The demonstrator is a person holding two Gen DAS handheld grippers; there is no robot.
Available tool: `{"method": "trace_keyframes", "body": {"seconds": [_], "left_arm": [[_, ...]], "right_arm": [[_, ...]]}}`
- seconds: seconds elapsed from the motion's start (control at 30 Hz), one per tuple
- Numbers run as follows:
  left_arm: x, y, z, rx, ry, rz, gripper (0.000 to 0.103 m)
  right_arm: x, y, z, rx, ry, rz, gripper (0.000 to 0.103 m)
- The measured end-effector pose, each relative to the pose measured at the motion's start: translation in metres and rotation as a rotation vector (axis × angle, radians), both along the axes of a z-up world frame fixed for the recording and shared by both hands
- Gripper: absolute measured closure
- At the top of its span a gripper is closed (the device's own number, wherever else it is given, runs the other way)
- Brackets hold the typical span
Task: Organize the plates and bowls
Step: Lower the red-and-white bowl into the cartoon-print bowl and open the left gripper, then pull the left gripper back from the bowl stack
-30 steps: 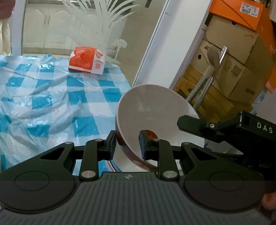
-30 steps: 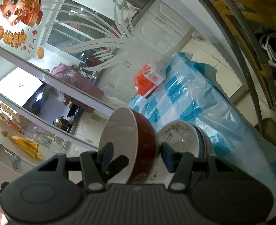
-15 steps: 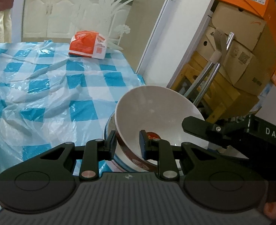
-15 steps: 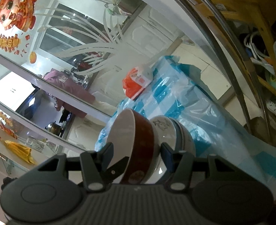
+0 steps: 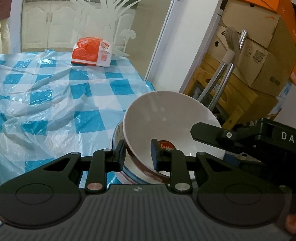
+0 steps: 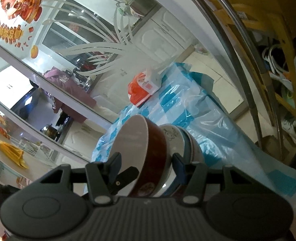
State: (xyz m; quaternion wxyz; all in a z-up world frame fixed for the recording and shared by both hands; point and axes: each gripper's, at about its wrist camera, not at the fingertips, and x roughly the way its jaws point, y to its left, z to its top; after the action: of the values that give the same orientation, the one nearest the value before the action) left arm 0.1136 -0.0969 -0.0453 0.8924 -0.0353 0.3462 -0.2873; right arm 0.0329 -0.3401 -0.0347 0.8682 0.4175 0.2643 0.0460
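Glossily, a round ceramic red bowl (image 5: 168, 120) tilts over crinkled plastic tablecloth (image 5: 47, 92).

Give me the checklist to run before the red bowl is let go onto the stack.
1. Right claw shut on the red bowl: ok.
2. Left claw straddles the bowl's rim, one finger inside and one outside: ok. Its jaws have just been opening, so firm hold: cannot tell.
3. Red bowl sits level: not ok, it is steeply tilted.
4. Stack of bowls lies directly under the red bowl: ok.
5. Red bowl fully seated in the stack: cannot tell, the claws hide the contact.
6. Orange packet well away from the stack on the tablecloth: ok.
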Motion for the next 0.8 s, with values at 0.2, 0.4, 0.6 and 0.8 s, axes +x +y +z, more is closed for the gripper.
{"method": "trace_keyframes", "body": {"seconds": [0.2, 0.4, 0.6, 0.8], "left_arm": [[-0.004, 0.004, 0.001, 0.000, -0.023, 0.000, 0.074], [-0.008, 0.009, 0.002, -0.002, -0.048, 0.022, 0.072], [-0.006, 0.026, 0.001, -0.030, -0.033, 0.061, 0.057], [-0.006, 0.046, 0.006, -0.020, -0.073, 0.125, 0.019]], "right_arm": [[0.000, 0.006, 0.005, -0.065, 0.004, 0.001, 0.045], [-0.002, 0.010, 0.009, -0.152, -0.004, -0.026, 0.038], [-0.002, 0.007, 0.007, -0.187, 0.001, -0.047, 0.033], [-0.006, 0.005, 0.006, -0.213, 0.006, -0.096, 0.022]]}}
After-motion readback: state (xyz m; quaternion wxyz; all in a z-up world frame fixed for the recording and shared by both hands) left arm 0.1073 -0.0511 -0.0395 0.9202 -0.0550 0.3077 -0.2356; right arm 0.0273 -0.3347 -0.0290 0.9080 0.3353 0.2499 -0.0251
